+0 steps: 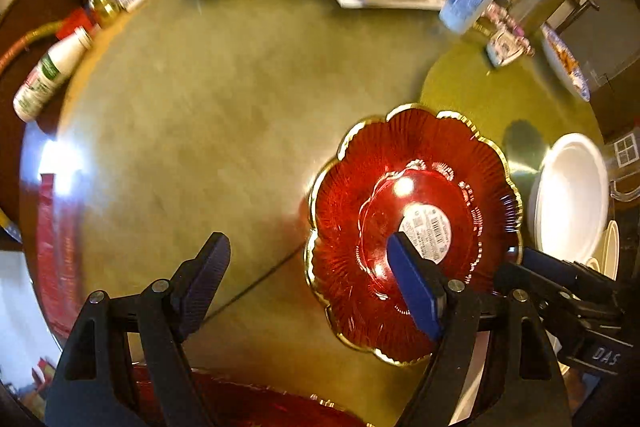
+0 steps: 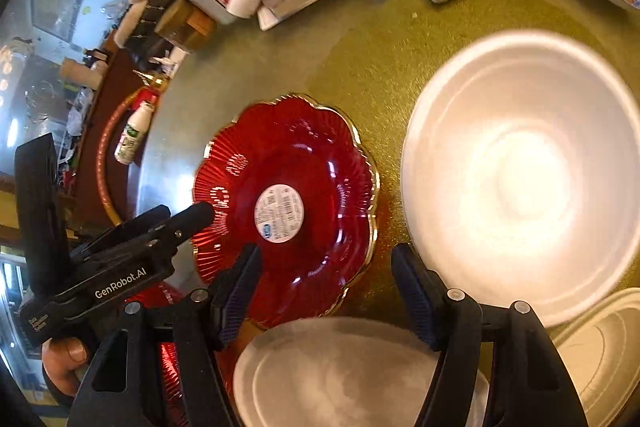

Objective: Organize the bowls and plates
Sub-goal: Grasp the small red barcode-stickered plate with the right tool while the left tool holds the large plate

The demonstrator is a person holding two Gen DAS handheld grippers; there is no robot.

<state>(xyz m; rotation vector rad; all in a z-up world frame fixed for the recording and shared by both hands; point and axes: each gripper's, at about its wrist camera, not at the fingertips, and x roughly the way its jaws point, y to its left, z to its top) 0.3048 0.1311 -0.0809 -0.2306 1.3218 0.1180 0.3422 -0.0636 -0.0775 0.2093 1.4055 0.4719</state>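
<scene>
Both grippers hang with their jaws apart and nothing between them: the left gripper (image 1: 308, 283) straddles the 8 o'clock rim of the red plate (image 1: 416, 227), its right finger over the plate's middle, while the right gripper (image 2: 326, 291) hovers at 6 o'clock of the gap between that plate and the big white bowl (image 2: 524, 175). A white plate (image 2: 340, 375) lies under the right gripper, with another white dish at 4 o'clock. To stack well, I judge each gripper should bite one rim squarely, lift level, and nest like with like.
</scene>
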